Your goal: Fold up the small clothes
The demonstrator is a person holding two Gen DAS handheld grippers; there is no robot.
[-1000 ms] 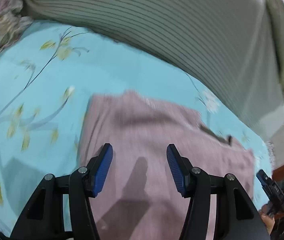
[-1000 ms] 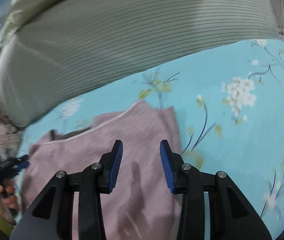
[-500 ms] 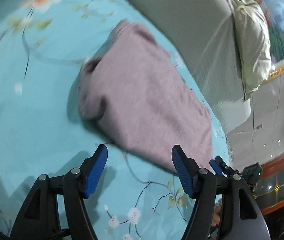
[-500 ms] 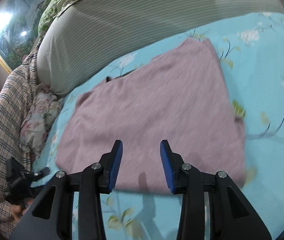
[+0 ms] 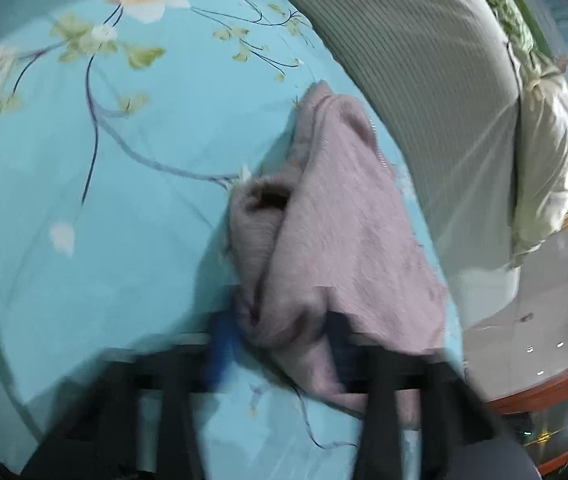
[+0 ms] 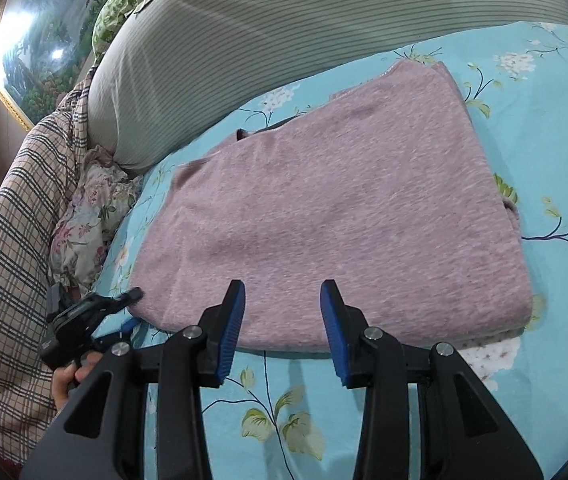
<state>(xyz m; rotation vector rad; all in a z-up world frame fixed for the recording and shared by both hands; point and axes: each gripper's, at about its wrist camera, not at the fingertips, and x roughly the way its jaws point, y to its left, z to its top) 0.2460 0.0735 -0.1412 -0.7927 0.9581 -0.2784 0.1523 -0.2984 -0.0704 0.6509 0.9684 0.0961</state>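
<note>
A folded mauve knit garment [image 6: 323,208] lies flat on the blue floral bedsheet [image 6: 543,160]. My right gripper [image 6: 282,330] is open and empty, its blue pads just above the garment's near edge. In the left wrist view the garment [image 5: 343,220] runs away from me, with a bunched sleeve at its near left corner. My left gripper [image 5: 280,348] is blurred by motion; its fingers straddle that near corner with cloth between them. It also shows in the right wrist view [image 6: 124,304] at the garment's left corner.
A long striped grey bolster [image 6: 284,40] runs along the far side of the bed, close behind the garment. A plaid blanket [image 6: 8,240] and a floral pillow [image 6: 92,216] lie at the left. A wooden cabinet [image 5: 543,408] stands beyond the bed.
Both grippers have pulled back from over the garment to its near edge. The left gripper has swung to the left corner and moved onto the cloth; its view is now blurred.
</note>
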